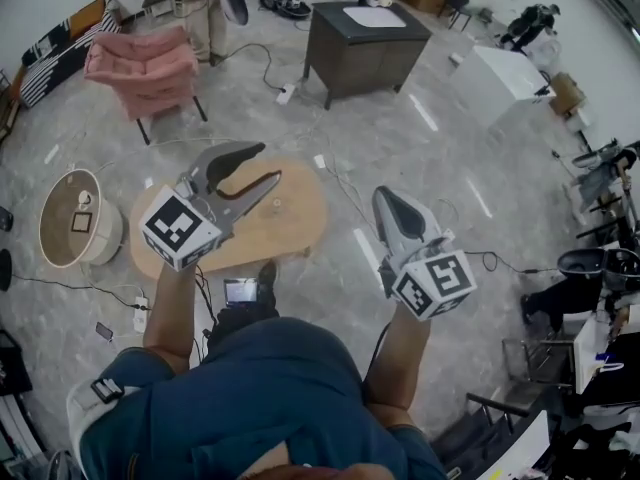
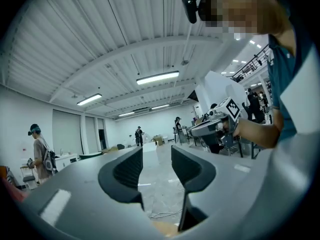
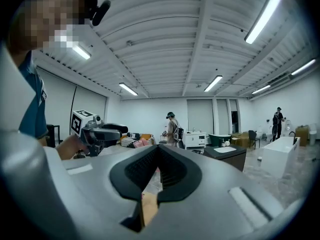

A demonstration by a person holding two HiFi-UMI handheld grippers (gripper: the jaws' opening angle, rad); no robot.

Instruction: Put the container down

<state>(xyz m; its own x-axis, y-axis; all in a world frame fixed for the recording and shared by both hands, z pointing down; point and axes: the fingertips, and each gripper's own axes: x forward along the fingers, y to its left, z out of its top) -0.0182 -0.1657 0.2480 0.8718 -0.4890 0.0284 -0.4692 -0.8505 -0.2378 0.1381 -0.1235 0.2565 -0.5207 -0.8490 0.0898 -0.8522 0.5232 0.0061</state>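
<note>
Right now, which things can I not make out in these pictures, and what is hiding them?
- The container: it is in no view, so its place cannot be told.
- The wooden table, head view: its left part is covered by the left tool.
- A small thing on that table, head view: too small to name.
- A person far off, right gripper view: too small to see what the hands hold.

Large open test hall or recording studio: ribbed white ceiling with strip lights, polished grey floor, coiled cables, scattered home furniture: pink armchair, dark cabinet, oval wooden table; other people in head rigs.
</note>
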